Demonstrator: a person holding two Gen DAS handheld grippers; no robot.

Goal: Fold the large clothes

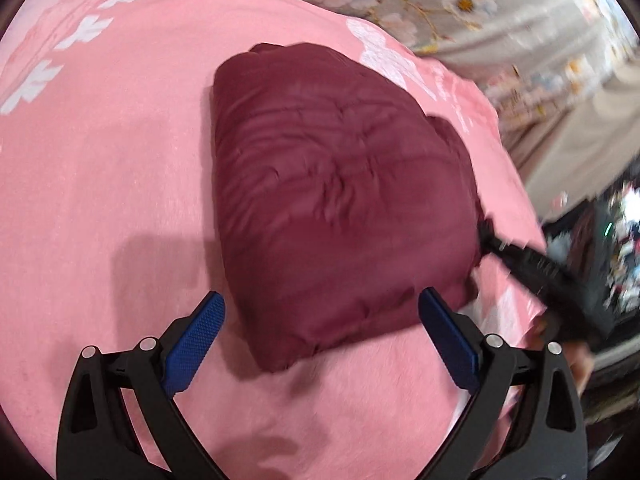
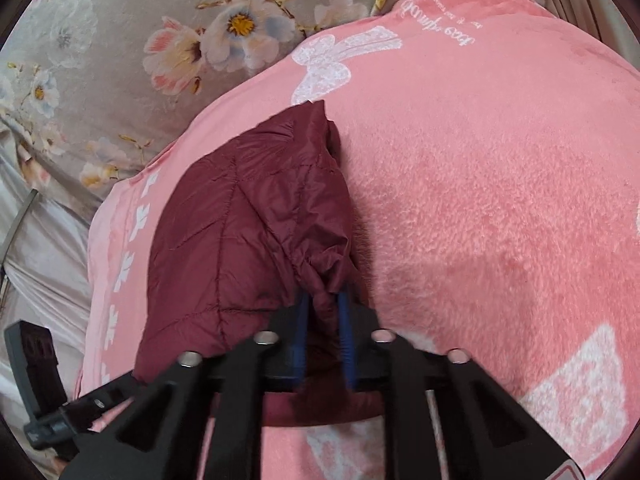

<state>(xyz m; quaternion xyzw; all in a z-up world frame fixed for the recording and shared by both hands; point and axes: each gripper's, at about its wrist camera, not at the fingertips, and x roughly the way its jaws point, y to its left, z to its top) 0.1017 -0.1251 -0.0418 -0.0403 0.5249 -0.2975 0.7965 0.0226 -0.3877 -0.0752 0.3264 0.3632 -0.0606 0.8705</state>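
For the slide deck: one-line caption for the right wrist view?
Right gripper pinches a bunched edge of the folded maroon puffer jacket lying on a pink fleece blanket.

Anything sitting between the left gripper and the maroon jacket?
No. In the left wrist view only bare pink blanket lies between the open left gripper and the folded maroon jacket.

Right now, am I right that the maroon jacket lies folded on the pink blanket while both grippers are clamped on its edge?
Not quite: only the right gripper is clamped on the jacket, as the right wrist view shows. The left gripper is open above it, gripping nothing, in the left wrist view. The jacket does lie folded on the blanket.
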